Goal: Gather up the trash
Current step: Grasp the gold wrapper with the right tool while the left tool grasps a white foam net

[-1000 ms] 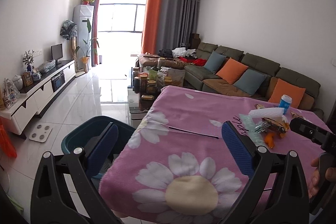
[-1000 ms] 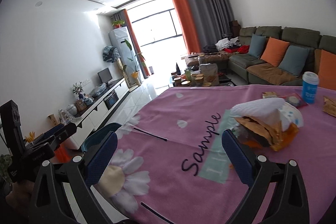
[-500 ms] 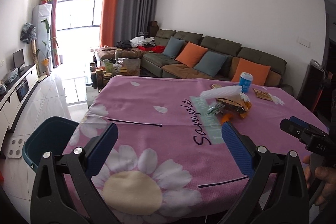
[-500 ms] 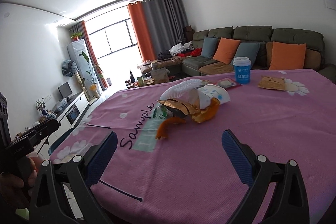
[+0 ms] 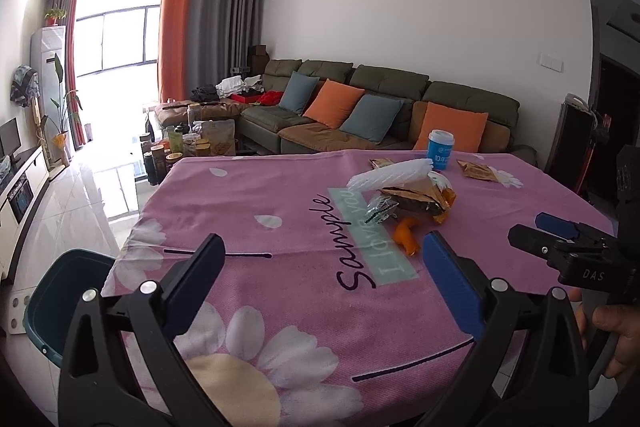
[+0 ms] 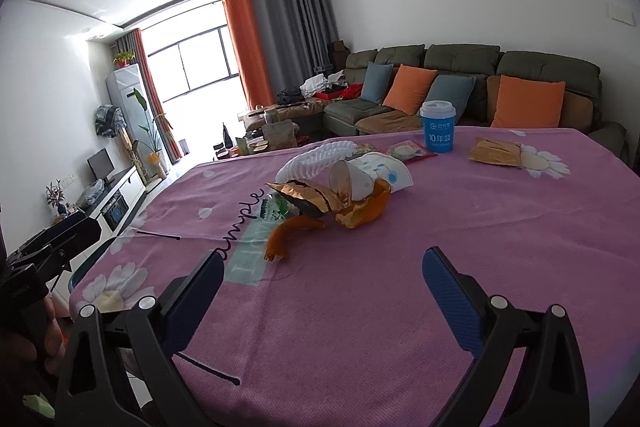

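Note:
A heap of trash [image 6: 340, 183] lies mid-table on the pink flowered cloth [image 6: 400, 287]: a white pleated wrapper [image 6: 316, 157], gold foil packets, a tipped paper cup [image 6: 352, 181] and orange peel [image 6: 286, 233]. The heap also shows in the left wrist view [image 5: 404, 193]. A blue cup [image 6: 438, 125] and flat packets [image 6: 496, 153] stand farther back. My left gripper [image 5: 320, 279] is open and empty over the table's near left part. My right gripper [image 6: 320, 291] is open and empty, short of the peel. A teal bin [image 5: 64, 295] stands on the floor left of the table.
A green sofa [image 5: 380, 107] with orange and blue cushions runs behind the table. A low table with jars [image 5: 188, 147] stands toward the window. A white TV cabinet [image 5: 16, 187] lines the left wall. A dark chair [image 5: 572, 143] stands at the table's far right.
Both grippers have swung right, from the table's left edge toward the trash heap, which now sits nearer the centre of each view. Both stay open and empty.

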### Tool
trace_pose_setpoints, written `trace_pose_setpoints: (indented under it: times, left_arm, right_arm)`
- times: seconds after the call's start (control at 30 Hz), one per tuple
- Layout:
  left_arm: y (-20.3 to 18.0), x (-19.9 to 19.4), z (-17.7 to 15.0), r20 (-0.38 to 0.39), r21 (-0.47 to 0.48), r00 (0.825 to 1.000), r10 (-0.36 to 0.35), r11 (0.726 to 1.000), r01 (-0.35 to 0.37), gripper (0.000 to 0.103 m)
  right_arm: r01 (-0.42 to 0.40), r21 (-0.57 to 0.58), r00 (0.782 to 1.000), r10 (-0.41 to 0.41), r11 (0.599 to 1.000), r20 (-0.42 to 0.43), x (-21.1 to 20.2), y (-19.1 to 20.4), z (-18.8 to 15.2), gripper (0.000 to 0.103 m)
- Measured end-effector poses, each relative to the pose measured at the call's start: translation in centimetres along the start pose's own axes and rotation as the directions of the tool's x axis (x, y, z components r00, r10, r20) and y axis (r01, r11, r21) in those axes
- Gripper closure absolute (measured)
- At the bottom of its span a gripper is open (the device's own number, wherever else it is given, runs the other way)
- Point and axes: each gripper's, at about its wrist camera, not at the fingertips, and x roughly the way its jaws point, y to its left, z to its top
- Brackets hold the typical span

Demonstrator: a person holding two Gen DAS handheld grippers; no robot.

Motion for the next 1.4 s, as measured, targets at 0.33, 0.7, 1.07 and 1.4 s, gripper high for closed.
trace_pose_setpoints:
  times: [0.33, 0.7, 1.07, 1.4]
  left_arm:
    - [-0.7, 3.0, 0.6, -0.027, 0.027, 0.998, -0.055, 0.998, 0.056, 0.006]
    - [-0.8, 6.9, 1.7, -0.056, 0.015, 0.994, -0.091, 0.996, 0.092, 0.006]
    - [0.6, 9.8, 1.1, -0.112, -0.030, 0.990, -0.089, 0.996, 0.086, 0.006]
    - [0.6, 11.1, 0.7, -0.132, -0.038, 0.987, -0.096, 0.995, 0.091, 0.006]
  right_arm:
    - [0.037, -0.001, 0.998, -0.037, 0.999, -0.040, 2.9, -1.0, 2.1, 0.007]
    - [0.002, -0.070, 0.992, -0.010, 0.998, -0.122, 8.0, 0.3, 4.1, 0.008]
    - [-0.125, 0.120, 0.959, 0.151, 0.985, -0.240, 13.4, -1.5, 5.4, 0.023]
    - [-0.144, 0.200, 0.938, 0.198, 0.969, -0.283, 15.0, -2.1, 5.1, 0.048]
